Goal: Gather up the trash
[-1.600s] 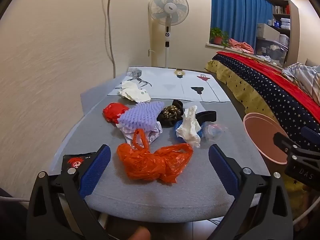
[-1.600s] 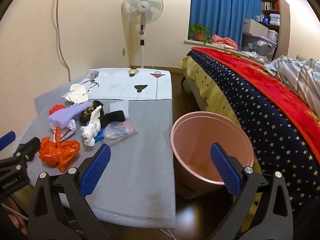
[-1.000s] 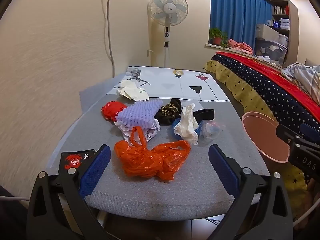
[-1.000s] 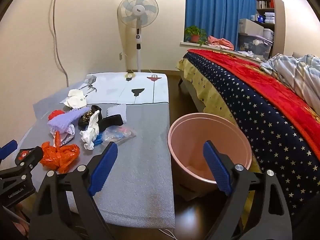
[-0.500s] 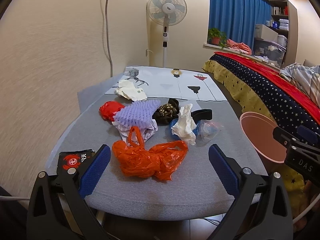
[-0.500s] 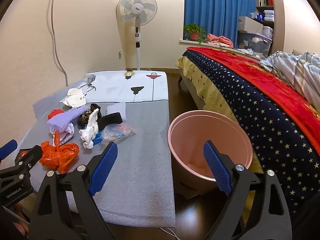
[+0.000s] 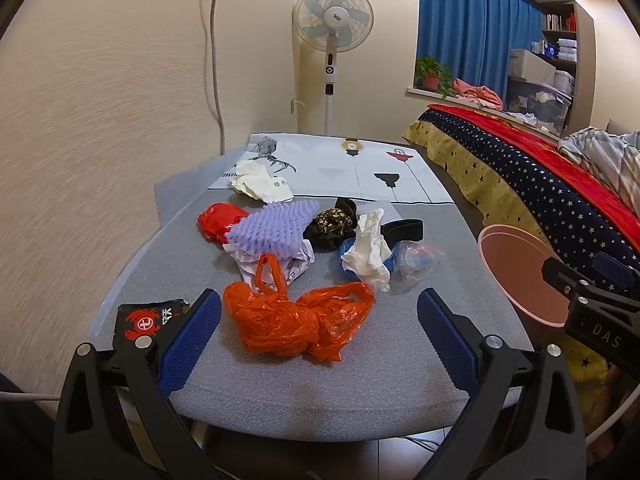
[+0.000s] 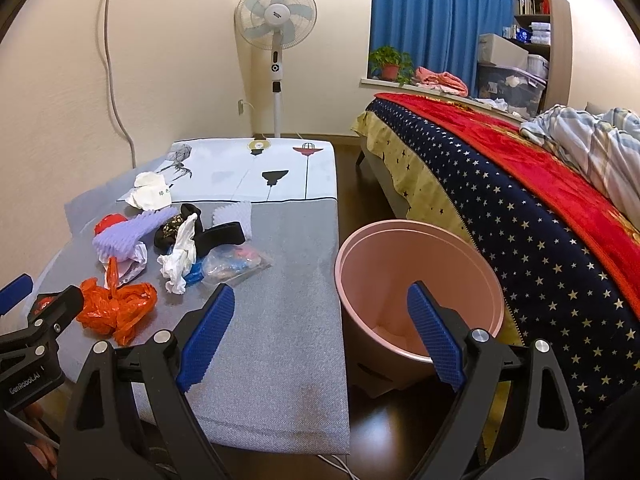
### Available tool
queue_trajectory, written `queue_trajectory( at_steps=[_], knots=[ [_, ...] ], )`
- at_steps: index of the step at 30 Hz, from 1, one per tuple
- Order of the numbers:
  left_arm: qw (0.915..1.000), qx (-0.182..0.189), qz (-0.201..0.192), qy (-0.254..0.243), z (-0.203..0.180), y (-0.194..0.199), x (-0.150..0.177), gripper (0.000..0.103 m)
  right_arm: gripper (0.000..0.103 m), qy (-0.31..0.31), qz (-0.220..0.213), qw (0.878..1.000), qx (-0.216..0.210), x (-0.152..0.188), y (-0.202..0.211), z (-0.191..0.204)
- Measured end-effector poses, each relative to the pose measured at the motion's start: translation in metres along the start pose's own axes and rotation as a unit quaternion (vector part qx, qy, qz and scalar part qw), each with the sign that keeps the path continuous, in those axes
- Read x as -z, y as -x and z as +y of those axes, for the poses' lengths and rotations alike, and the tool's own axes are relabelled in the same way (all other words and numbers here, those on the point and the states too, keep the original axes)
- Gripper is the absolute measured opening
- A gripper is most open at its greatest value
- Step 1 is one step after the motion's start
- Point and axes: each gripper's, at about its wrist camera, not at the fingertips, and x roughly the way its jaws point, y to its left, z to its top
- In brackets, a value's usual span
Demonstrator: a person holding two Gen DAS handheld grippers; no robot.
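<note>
Trash lies on a grey table [image 7: 360,376]: an orange plastic bag [image 7: 296,320] nearest, a black packet with a red crab logo [image 7: 144,318], purple foam netting [image 7: 276,232], a red wrapper [image 7: 218,220], white tissue [image 7: 370,252], black items [image 7: 332,224], a clear bag [image 7: 416,258] and crumpled white paper [image 7: 260,186]. My left gripper [image 7: 318,336] is open and empty, just short of the orange bag [image 8: 116,310]. My right gripper [image 8: 320,332] is open and empty over the table's right edge, beside a pink bin [image 8: 420,280].
The pink bin [image 7: 520,272] stands on the floor between the table and a bed with a starred blue and red cover [image 8: 540,208]. A standing fan [image 7: 332,36] is behind the table. A wall [image 7: 100,120] runs along the left.
Both grippers have shifted only slightly. The right gripper's view has turned a little leftward toward the table. Both stay open and empty.
</note>
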Motion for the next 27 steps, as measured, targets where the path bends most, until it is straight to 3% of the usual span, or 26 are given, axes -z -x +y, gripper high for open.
queue_trajectory(
  at_steps=[22,27],
  knots=[
    [1.0,0.003,0.0,0.0,-0.0003,0.0008,0.0007,0.095,0.087,0.005,-0.005,1.0,0.0,0.0002,0.0031,0.0028],
    [1.0,0.0,-0.002,0.001,0.0001,0.0013,0.0004,0.095,0.082,0.002,-0.006,1.0,-0.006,-0.0011,0.0048,0.003]
  ],
)
